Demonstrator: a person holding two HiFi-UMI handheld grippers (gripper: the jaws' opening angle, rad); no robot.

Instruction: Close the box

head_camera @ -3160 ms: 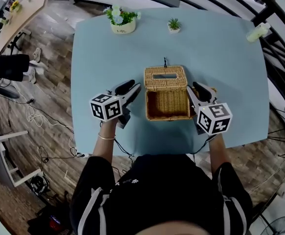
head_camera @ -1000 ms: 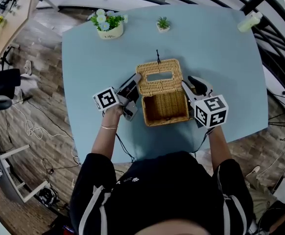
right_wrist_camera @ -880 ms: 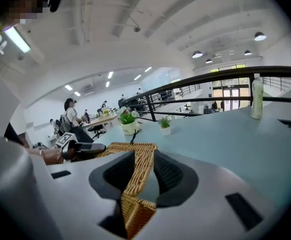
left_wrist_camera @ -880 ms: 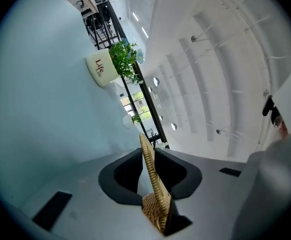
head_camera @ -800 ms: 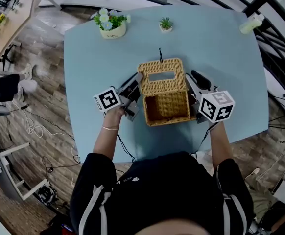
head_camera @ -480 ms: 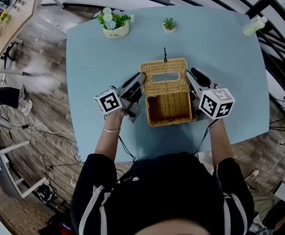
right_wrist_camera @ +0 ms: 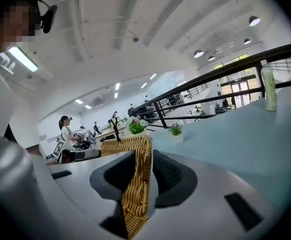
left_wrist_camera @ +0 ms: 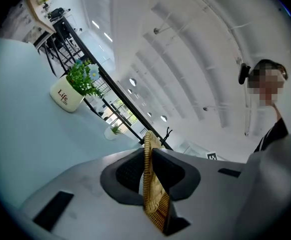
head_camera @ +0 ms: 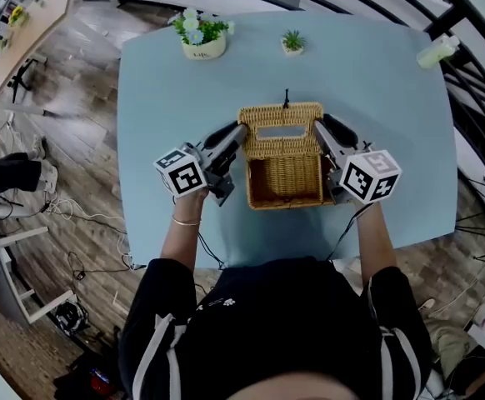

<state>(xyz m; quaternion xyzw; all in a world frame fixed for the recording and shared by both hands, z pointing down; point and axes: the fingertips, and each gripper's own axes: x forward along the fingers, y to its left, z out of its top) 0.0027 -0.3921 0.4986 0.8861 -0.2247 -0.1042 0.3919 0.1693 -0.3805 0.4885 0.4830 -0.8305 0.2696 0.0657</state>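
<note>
Jaws of left tool (head_camera: 241,131) closing on wicker lid (head_camera: 281,116); right tool (head_camera: 319,126) clamps it

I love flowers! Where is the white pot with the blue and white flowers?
In the head view, the white flower pot stands near the far left edge of the light blue table, left of the tiny green potted plant.

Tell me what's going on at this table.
A person holds a gripper in each hand and works on a wicker box on a blue table. The left gripper is closing its jaws on the left edge of the hinged lid. The right gripper clamps the lid's right edge. The lid is tilted up at the box's far side, so the box is open, not yet shut.
</note>
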